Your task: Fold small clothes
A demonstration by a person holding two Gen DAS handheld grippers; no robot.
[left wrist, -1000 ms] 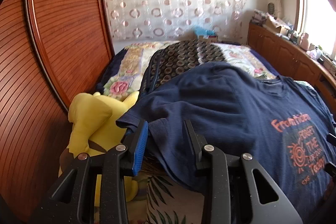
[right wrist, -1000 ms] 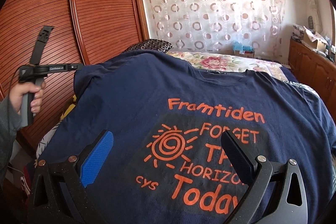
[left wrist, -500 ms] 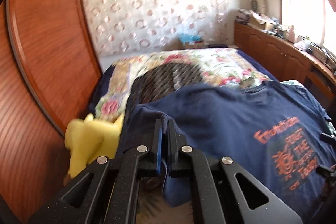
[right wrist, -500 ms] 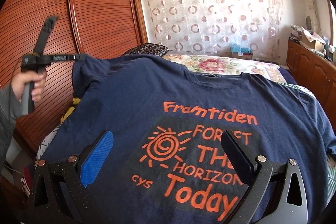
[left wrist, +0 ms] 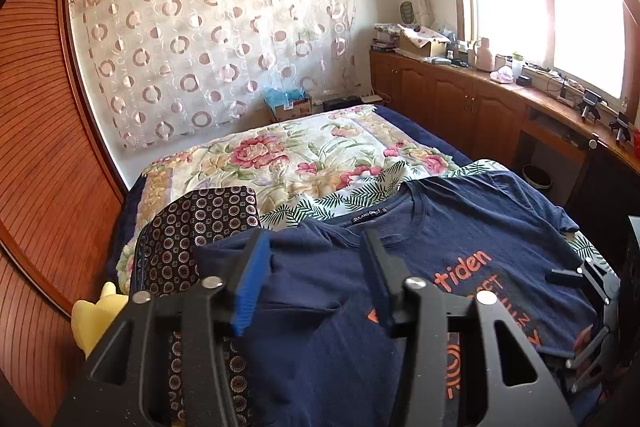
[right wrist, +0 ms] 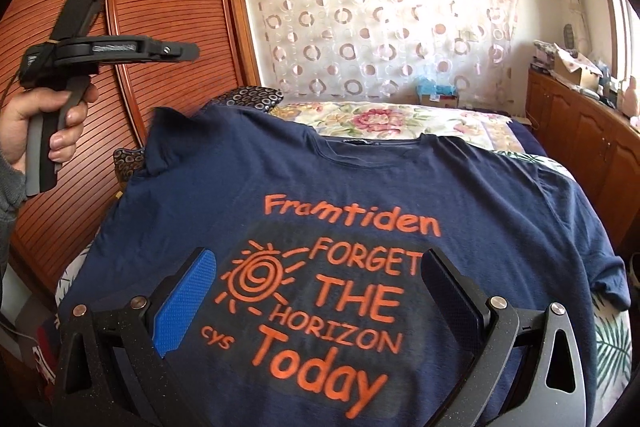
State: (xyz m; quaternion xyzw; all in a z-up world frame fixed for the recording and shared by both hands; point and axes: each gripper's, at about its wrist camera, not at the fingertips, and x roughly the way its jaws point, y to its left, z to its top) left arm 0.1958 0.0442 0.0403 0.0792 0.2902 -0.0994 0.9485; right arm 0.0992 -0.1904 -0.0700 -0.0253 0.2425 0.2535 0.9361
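A navy T-shirt (right wrist: 360, 195) lies spread face up across the bed (left wrist: 304, 151), its orange print reading "Framtiden FORGET THE HORIZON Today" toward the right wrist camera. In the left wrist view the shirt's left sleeve (left wrist: 304, 291) is folded inward over the chest, covering the start of the word so that only "tiden" shows. The left gripper (left wrist: 314, 255) hangs above that folded sleeve with its jaws apart and nothing between them; in the right wrist view it is raised clear of the cloth in the person's left hand (right wrist: 36, 123), in front of the wooden wardrobe (right wrist: 168, 27). The right gripper (right wrist: 316, 275) sits low over the printed chest, jaws wide apart either side of the sun motif, though whether its fingers touch the fabric is hard to tell. A dark patterned pillow (left wrist: 200, 227) lies beside the shirt's shoulder, a yellow plush toy (left wrist: 94, 319) just past it, and a floral bedspread (left wrist: 280, 163) covers the far half of the bed.
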